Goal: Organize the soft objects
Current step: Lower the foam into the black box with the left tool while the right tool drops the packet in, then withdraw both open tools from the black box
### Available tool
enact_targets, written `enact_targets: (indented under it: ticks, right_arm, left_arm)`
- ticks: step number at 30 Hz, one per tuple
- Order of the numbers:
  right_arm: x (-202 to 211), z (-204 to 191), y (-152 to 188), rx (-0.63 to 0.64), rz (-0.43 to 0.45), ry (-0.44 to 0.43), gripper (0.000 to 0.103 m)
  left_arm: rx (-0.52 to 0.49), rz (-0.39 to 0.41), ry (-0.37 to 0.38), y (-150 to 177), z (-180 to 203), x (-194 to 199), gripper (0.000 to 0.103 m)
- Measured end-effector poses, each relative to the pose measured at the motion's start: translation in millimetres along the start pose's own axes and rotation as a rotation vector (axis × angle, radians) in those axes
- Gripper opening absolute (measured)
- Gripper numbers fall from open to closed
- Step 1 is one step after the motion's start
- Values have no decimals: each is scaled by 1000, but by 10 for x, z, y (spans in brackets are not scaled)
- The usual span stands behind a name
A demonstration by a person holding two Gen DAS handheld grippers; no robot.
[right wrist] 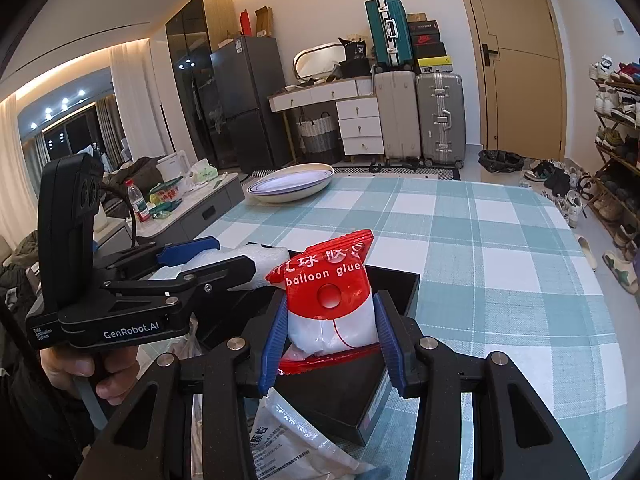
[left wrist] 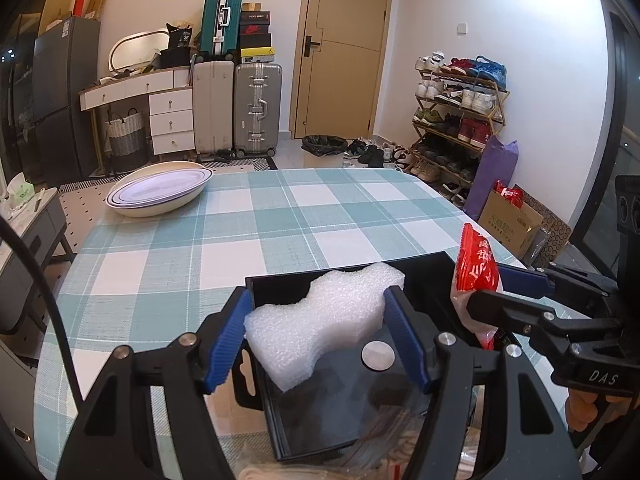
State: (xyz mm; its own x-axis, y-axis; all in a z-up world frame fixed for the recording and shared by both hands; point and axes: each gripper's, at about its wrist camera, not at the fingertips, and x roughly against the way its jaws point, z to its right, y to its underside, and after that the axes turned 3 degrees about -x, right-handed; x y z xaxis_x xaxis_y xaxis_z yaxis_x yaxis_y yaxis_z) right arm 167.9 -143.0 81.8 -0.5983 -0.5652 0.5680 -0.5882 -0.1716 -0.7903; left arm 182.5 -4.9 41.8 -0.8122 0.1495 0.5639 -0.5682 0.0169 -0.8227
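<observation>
checked tablecloth (left wrist: 280,220), left gripper (left wrist: 316,336) clamping foam (left wrist: 320,320), right gripper (right wrist: 332,332) clamping glue packet (right wrist: 332,292)

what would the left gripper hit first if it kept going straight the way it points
Probably the inside floor of the open black box: the left gripper, shut on the white foam piece, points down into it, though depth is unclear.

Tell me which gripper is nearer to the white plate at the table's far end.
Left. The left gripper, holding the white foam piece over the black box, sits on the plate's side; the right gripper, holding the balloon glue packet, is farther across.
</observation>
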Motion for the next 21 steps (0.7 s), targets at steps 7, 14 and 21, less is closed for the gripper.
enact_targets:
  ticks: [7,14,21]
  right_arm:
    - [-88,28,-1,3,-9,3,44]
    - [48,32,18,9,27,47,74]
    - [393,57,121,-33,84,98,102]
  left_arm:
    - [-2,-6,3,-25,5,-73,68]
    - [13,18,6,0,-13,96,91]
    - [19,50,-9,61,-34,370,103]
